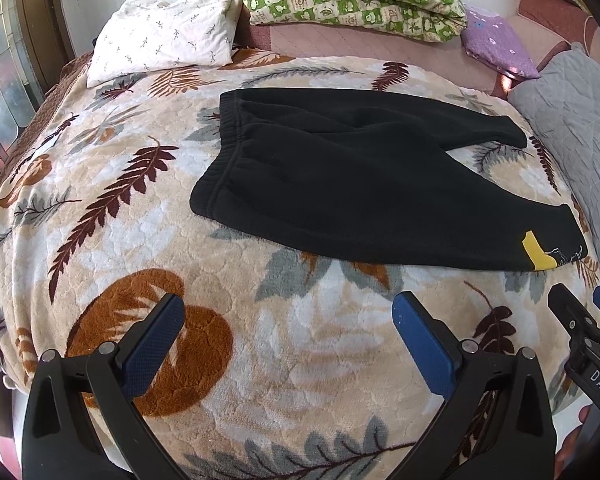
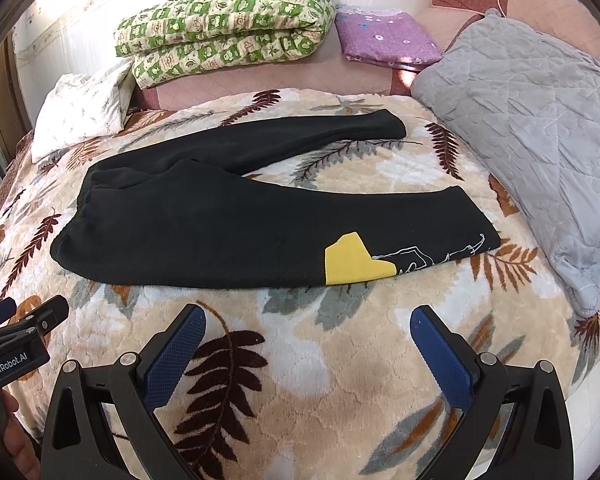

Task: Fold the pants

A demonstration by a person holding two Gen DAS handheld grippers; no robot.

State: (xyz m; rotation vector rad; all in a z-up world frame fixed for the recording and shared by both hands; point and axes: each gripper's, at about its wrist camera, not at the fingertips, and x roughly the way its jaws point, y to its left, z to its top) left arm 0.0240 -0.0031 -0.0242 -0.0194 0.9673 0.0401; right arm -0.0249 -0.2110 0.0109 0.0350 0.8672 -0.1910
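Hovering released above the blanket (image 1: 260,340): left hand-held gripper (image 1: 288,320) and right hand-held gripper (image 2: 308,332), both empty; black pants (image 2: 204,232) spread flat on bed, legs splayed apart; risking plush blanket pinched with hem, dragging fold askew.

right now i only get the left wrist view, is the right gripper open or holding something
Observer: Open. The right gripper hangs over the blanket, short of the pants, with nothing between its fingers.
Operator: does the near cuff touch the grey cushion
Observer: No. A strip of blanket shows between the near cuff and the grey cushion.
Operator: whats next to the yellow patch, its a blur here
Observer: A white line drawing runs from the yellow patch towards that cuff.
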